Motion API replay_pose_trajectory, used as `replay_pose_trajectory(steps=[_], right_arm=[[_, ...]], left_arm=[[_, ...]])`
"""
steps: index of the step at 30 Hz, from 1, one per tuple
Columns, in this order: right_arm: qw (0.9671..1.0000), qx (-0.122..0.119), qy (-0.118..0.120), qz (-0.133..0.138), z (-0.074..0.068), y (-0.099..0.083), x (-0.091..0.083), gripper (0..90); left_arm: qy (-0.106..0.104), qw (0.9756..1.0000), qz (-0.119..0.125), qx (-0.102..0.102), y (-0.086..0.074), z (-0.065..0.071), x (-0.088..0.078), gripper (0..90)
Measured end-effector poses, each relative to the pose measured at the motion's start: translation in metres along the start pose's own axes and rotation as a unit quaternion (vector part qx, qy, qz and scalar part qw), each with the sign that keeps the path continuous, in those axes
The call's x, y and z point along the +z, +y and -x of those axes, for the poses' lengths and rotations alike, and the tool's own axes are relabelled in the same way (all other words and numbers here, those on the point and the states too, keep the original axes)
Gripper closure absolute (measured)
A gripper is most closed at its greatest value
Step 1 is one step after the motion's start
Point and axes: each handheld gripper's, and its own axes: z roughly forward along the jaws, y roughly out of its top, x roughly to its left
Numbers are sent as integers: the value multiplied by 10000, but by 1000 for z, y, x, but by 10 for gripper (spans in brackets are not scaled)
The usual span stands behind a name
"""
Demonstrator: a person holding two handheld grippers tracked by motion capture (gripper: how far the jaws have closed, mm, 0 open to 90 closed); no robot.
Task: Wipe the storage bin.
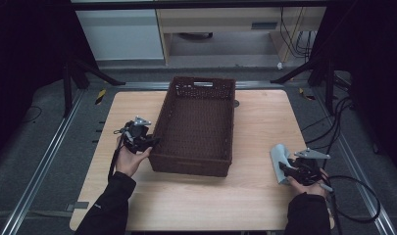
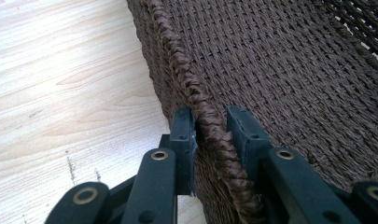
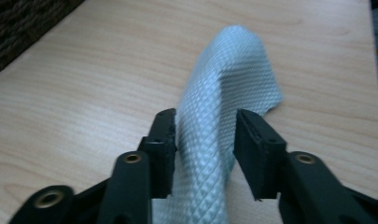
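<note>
The left gripper is clamped on the braided rim of the brown woven basket, one jaw outside the wall and one inside, holding the basket at its near left corner. The basket is the largest thing on the wooden counter; it sits in the middle, long side running away from the person, and as far as the high view shows, nothing lies inside it.

The right gripper stands open around a pale blue-grey cloth. A raised fold of the cloth runs up between the jaws; it lies against the left pad, while the right pad stands clear of it, so nothing is pinched. The cloth lies at the right near edge of the counter, well apart from the basket.

My reading: the basket is steadied and the cloth is lined up for a grasp, but the closing, the lift and the carry across to the basket are all left to do.
</note>
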Motion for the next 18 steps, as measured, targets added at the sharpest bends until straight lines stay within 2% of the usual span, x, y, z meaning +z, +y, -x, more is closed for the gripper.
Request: replay_pose_trajectory(steps=[8,14,18], right_arm=[[9994,-19,-48,332,-3,9,-10,510],[9983,-92,129,555,-13,26,-19,516],[9979,-193,266,550,-21,35,-21,534]], left_arm=[[-45,10000,-20,-30,0,0,-1,727],[-42,10000,-57,-20,1,2,-2,746],[-14,10000,-87,-1,1,4,-3,756]])
